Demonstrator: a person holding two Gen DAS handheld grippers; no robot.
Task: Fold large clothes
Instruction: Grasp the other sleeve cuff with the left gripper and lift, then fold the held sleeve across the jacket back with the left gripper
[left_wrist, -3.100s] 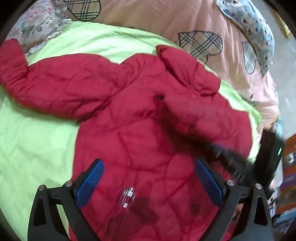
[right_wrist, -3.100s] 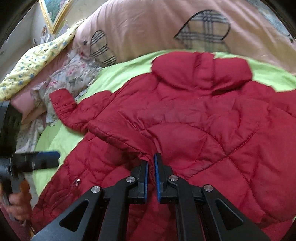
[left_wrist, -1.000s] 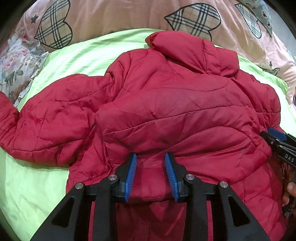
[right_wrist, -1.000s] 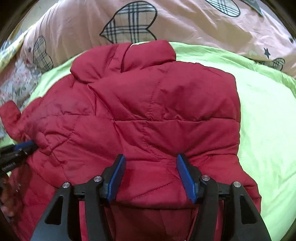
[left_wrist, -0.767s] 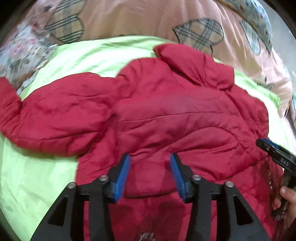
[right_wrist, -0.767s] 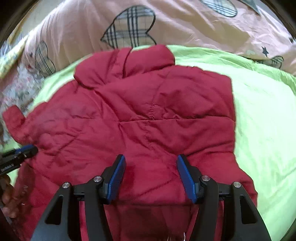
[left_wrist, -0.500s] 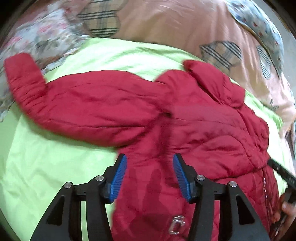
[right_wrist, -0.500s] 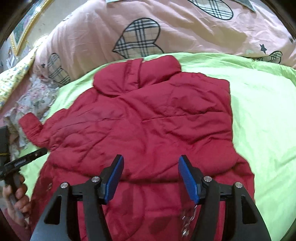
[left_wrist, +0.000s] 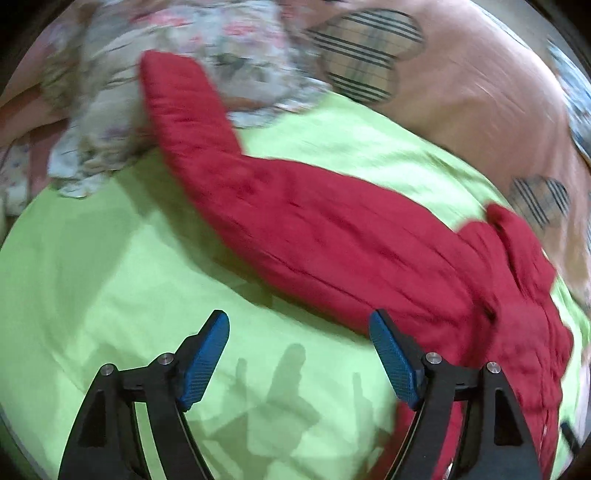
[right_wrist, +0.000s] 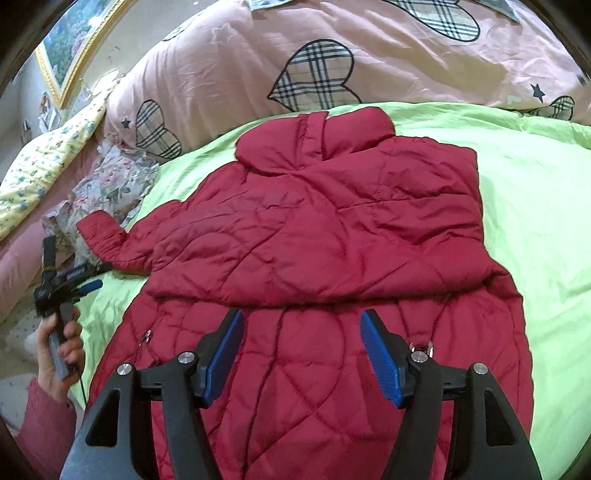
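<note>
A red quilted jacket lies on a lime-green bed cover, collar to the far side. Its right sleeve is folded across the body; its left sleeve stretches out to the left, cuff resting on floral cloth. My right gripper is open and empty above the jacket's lower body. My left gripper is open and empty over bare green cover, just in front of the outstretched sleeve. The left gripper also shows in the right wrist view, held by a hand near the cuff.
A pink duvet with plaid hearts is bunched behind the jacket. A floral cloth and a yellow flowered pillow lie at the left. A framed picture hangs on the wall. The bed edge runs along the left.
Both grippers let go of the folded right sleeve and opened. The left gripper swung left off the jacket body toward the outstretched left sleeve. The right gripper pulled back.
</note>
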